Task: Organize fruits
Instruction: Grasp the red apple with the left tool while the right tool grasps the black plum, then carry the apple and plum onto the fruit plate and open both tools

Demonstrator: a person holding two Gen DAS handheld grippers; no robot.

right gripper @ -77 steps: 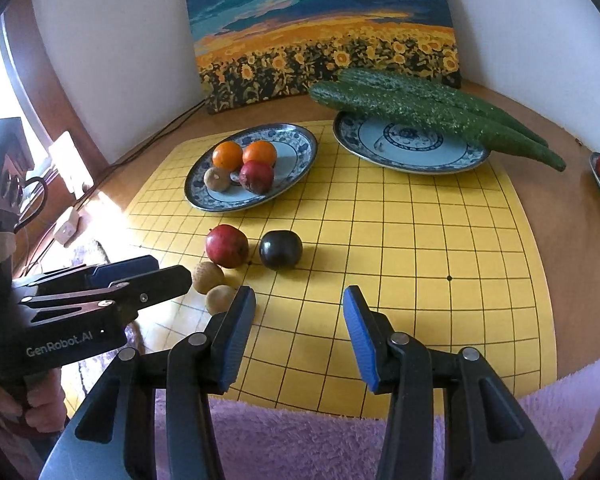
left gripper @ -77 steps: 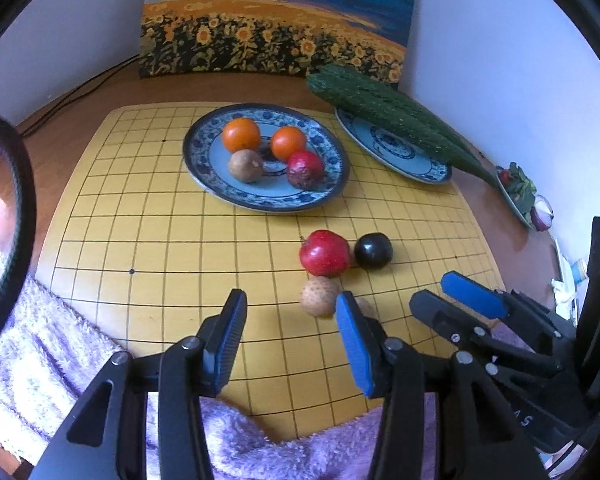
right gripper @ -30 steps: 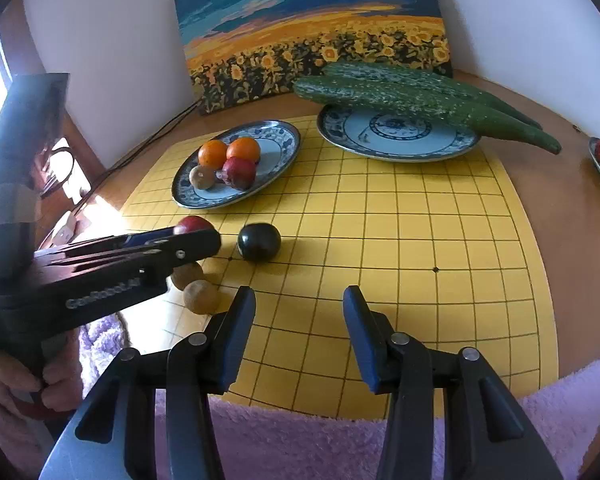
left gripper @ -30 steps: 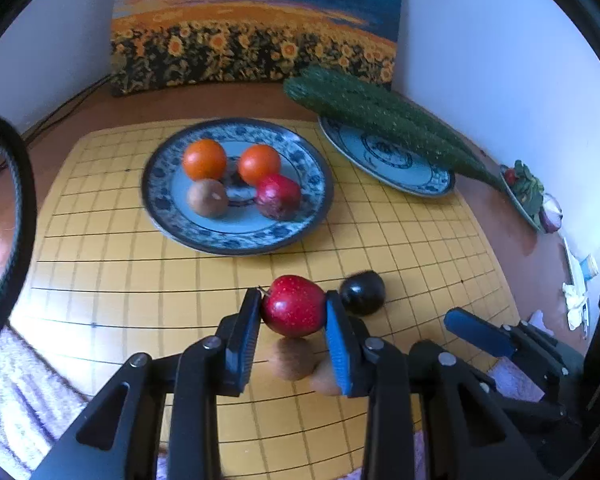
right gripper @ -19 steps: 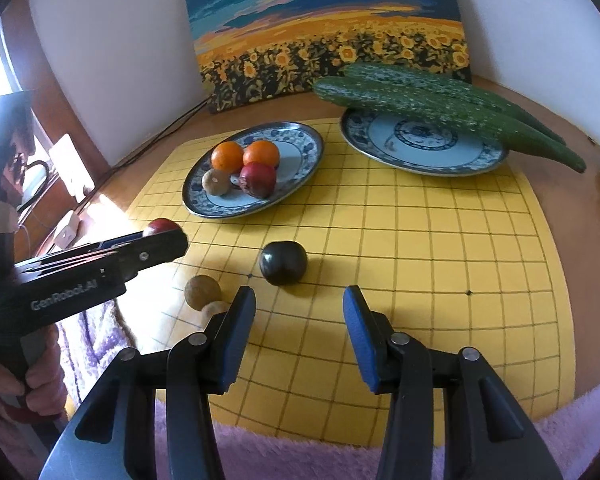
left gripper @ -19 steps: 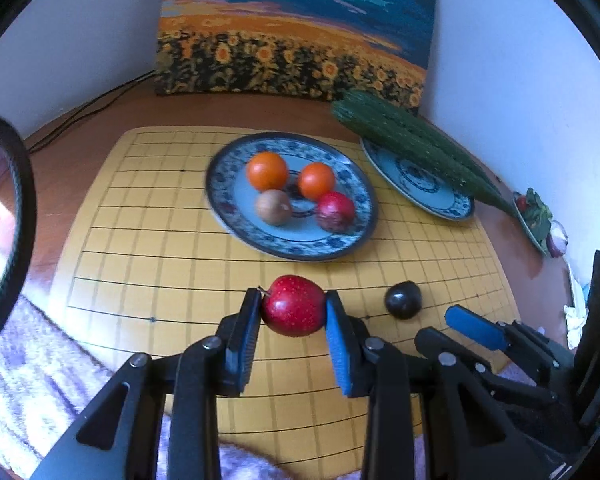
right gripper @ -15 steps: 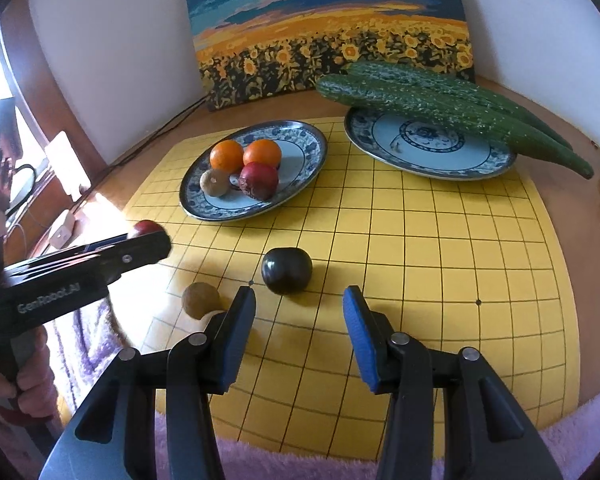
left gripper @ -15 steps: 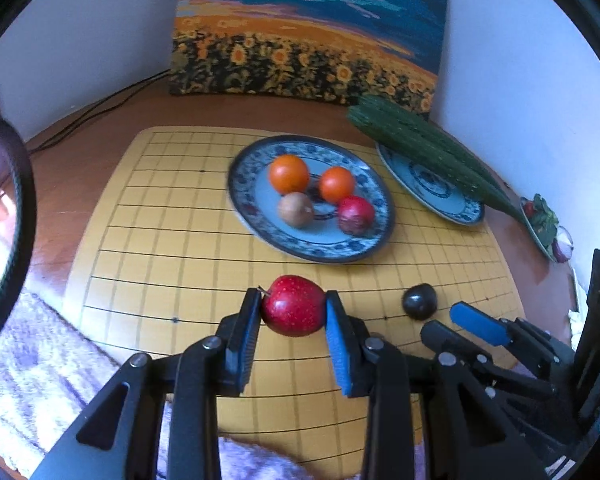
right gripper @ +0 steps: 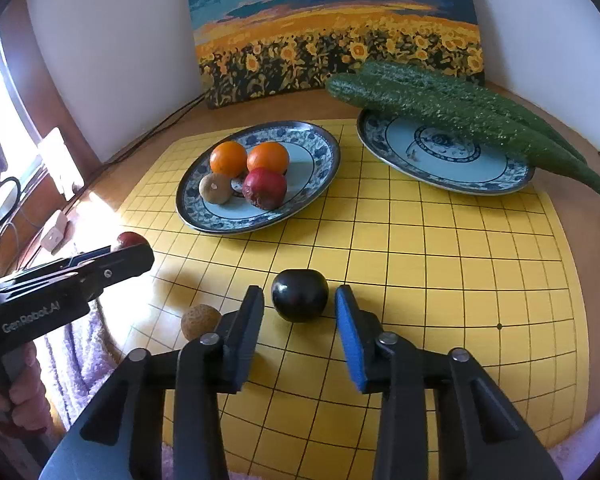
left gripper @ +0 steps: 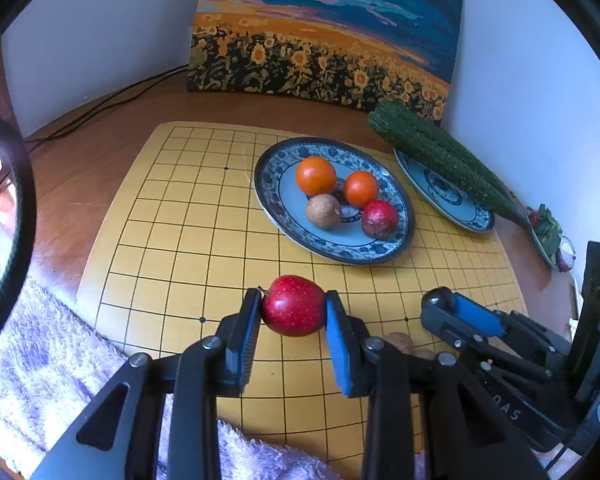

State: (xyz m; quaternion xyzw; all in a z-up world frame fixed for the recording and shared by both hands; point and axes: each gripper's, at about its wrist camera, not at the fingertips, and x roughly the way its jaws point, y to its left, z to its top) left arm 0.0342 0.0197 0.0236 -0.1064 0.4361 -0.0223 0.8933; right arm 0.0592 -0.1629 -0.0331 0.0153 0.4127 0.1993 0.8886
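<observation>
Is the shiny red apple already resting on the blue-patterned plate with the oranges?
No. The shiny red apple is clamped in the left tool above the yellow grid mat, short of the blue-patterned plate.

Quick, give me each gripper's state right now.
Left gripper: shut on the red apple.
Right gripper: open, jaws just closing in around the dark plum, pads not yet touching it.

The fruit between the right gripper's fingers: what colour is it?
Very dark, almost black fruit; clearest in the right wrist view.
</observation>
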